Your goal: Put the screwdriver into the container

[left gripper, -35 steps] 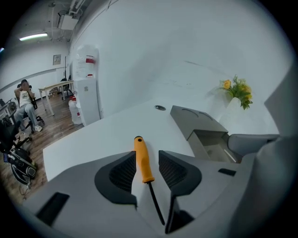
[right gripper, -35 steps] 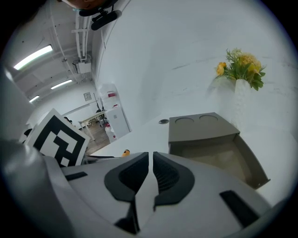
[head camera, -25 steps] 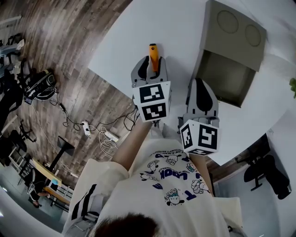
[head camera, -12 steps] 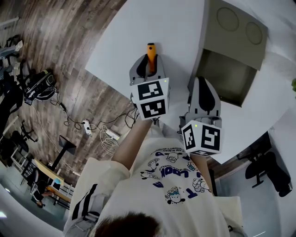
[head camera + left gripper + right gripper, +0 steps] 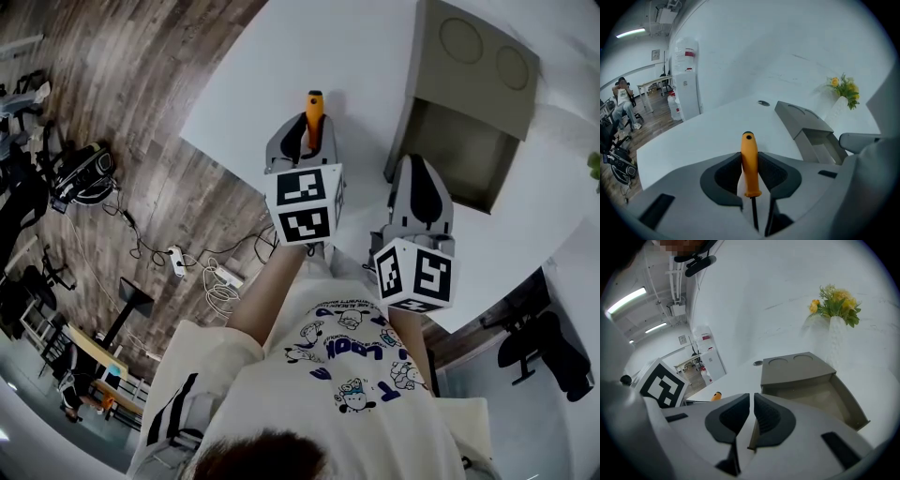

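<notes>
The screwdriver [image 5: 749, 168] sits with its orange handle between the jaws of the left gripper [image 5: 750, 154] and its black shaft running back toward the gripper's body. The jaws have just been closing and press the handle from both sides over the white desk [image 5: 693, 140]. The grey container [image 5: 811, 133] lies open ahead and to the right of that gripper, apart from it. The right gripper [image 5: 752, 404], beside the left one and facing the container, has its jaws drawn almost together with nothing between them.
</notes>
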